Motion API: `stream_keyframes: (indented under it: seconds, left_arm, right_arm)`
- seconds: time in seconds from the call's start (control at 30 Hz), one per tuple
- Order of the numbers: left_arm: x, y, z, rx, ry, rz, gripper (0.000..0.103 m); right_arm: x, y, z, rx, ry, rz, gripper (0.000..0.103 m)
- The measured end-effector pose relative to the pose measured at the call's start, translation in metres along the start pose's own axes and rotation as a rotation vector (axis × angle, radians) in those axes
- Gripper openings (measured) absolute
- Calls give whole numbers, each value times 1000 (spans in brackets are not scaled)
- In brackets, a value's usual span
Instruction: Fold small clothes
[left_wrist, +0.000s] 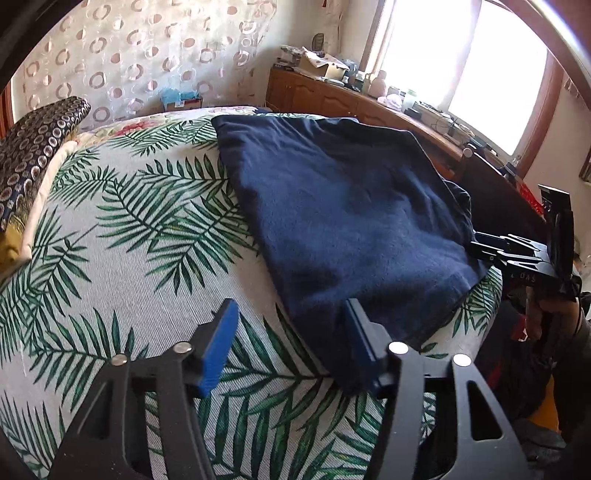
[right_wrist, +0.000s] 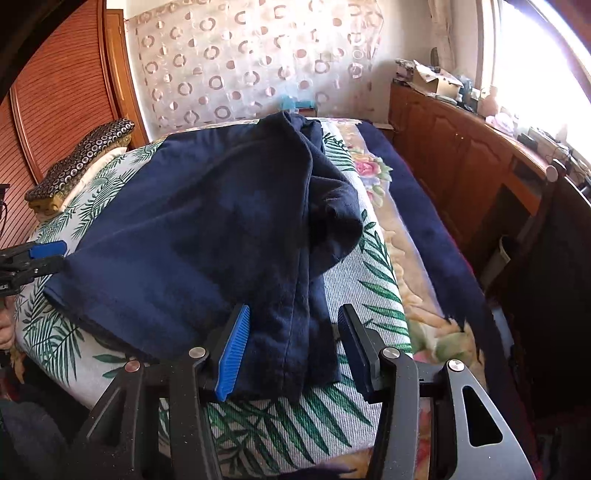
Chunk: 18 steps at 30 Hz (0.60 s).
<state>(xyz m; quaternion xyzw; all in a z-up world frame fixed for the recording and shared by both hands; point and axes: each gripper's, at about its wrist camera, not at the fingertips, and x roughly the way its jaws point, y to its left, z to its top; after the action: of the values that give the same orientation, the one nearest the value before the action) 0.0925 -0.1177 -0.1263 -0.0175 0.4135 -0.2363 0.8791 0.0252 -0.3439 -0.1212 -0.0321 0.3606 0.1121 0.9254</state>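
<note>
A navy blue garment (left_wrist: 343, 221) lies partly folded on a palm-leaf patterned cover (left_wrist: 129, 258) on the bed. My left gripper (left_wrist: 288, 343) is open, its fingers astride the garment's near left corner, just above the cover. My right gripper (right_wrist: 291, 347) is open, its blue pads on either side of the garment's folded near edge (right_wrist: 295, 332). In the left wrist view the right gripper (left_wrist: 517, 254) shows at the garment's right edge. In the right wrist view the left gripper (right_wrist: 37, 254) shows at the garment's left corner. The garment (right_wrist: 207, 229) has a bunched sleeve at its right.
A patterned pillow (left_wrist: 33, 147) lies at the bed's left. A wooden cabinet (right_wrist: 461, 147) with clutter stands along the bright window on the right. A dark blue blanket (right_wrist: 436, 221) and floral sheet lie along the bed's right side. A wooden wardrobe (right_wrist: 55, 92) stands left.
</note>
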Motion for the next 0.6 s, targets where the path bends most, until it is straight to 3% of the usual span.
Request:
stream_keyframes:
  seconds: [0.2, 0.23, 0.37, 0.4, 0.5, 0.6]
  left_arm:
    - [2, -4, -5, 0, 24, -43, 54]
    - [2, -5, -5, 1, 27, -44, 54]
    - [2, -9, -7, 5, 45, -116, 33]
    - [3, -11, -8, 11, 50, -137, 23]
    - [-2, -18, -5, 39, 34, -152, 9]
    - [-17, -16, 10, 20, -27, -187, 8]
  right_arm:
    - [0, 0, 0, -8, 14, 32, 50]
    - [0, 0, -3, -20, 14, 39, 42]
    - [-2, 3, -4, -47, 15, 87, 11]
    - [-1, 1, -4, -44, 15, 84, 10]
    - [-5, -5, 0, -18, -15, 129, 8]
    - [-19, -13, 10, 23, -94, 192, 8]
